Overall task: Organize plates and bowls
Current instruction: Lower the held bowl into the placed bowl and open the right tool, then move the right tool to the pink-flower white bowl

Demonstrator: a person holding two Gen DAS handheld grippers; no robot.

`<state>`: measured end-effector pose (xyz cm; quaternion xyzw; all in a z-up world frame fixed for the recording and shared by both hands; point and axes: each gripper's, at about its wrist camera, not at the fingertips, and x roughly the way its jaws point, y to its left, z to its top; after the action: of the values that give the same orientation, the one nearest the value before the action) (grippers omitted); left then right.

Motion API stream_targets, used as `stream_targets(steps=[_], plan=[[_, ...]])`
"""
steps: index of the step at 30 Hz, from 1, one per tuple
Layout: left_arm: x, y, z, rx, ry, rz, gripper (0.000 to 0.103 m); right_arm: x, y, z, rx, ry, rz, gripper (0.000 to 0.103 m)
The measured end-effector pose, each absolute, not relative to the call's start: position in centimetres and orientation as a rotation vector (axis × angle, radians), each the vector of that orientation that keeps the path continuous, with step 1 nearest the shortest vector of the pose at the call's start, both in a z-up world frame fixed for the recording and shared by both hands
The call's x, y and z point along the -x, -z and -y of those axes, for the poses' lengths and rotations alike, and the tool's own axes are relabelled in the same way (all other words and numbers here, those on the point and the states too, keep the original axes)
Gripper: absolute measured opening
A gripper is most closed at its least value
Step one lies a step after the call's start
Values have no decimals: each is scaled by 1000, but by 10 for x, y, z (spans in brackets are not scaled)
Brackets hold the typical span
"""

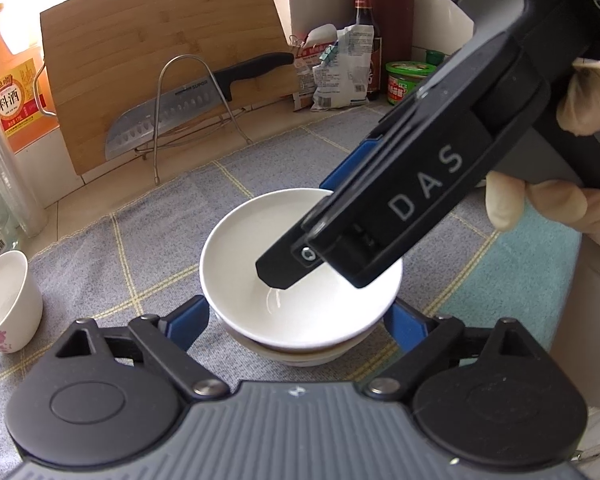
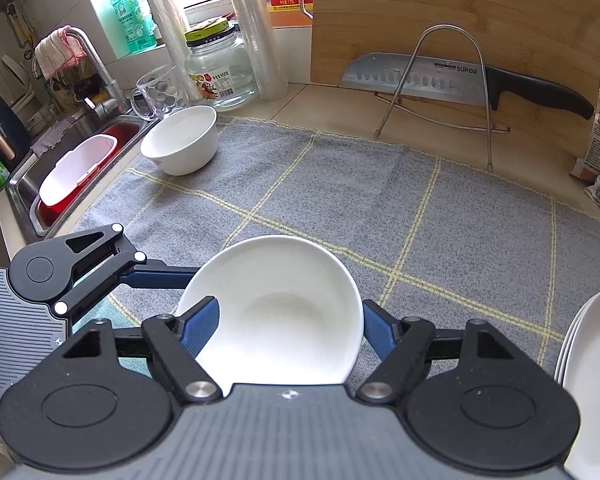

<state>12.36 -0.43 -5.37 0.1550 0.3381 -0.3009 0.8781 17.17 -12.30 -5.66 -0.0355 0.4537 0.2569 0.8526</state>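
A white bowl point(image 1: 260, 248) sits nested in a second white bowl point(image 1: 300, 356) on the grey checked cloth point(image 1: 140, 240). My left gripper point(image 1: 297, 310) stands open, one blue pad on each side of the stack, low down. My right gripper point(image 1: 300, 232) comes down from the upper right, held by a hand. It is open, with one finger inside the top bowl and the other outside its rim. The right wrist view shows the same bowl point(image 2: 284, 312) between my right gripper's point(image 2: 290, 308) spread fingers. One left gripper finger point(image 2: 156, 276) reaches in behind it.
Another white bowl point(image 2: 182, 140) stands at the cloth's far left corner, by the sink point(image 2: 40, 184). Stacked flowered plates point(image 2: 592, 360) lie at the right edge. A knife point(image 2: 440, 80) on a wire rack leans against a cutting board point(image 2: 460, 8) at the back, among bottles and a jar point(image 2: 220, 68).
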Motion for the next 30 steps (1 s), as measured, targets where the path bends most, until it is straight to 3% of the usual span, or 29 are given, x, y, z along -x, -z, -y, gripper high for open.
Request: stream_targets(steps=[7, 30], plan=[[-122, 51, 0, -314, 632, -701, 95, -169, 53, 122, 88, -537, -927, 103], [-124, 40, -73, -210, 476, -679, 100, -168, 37, 92, 153, -534, -860, 103]])
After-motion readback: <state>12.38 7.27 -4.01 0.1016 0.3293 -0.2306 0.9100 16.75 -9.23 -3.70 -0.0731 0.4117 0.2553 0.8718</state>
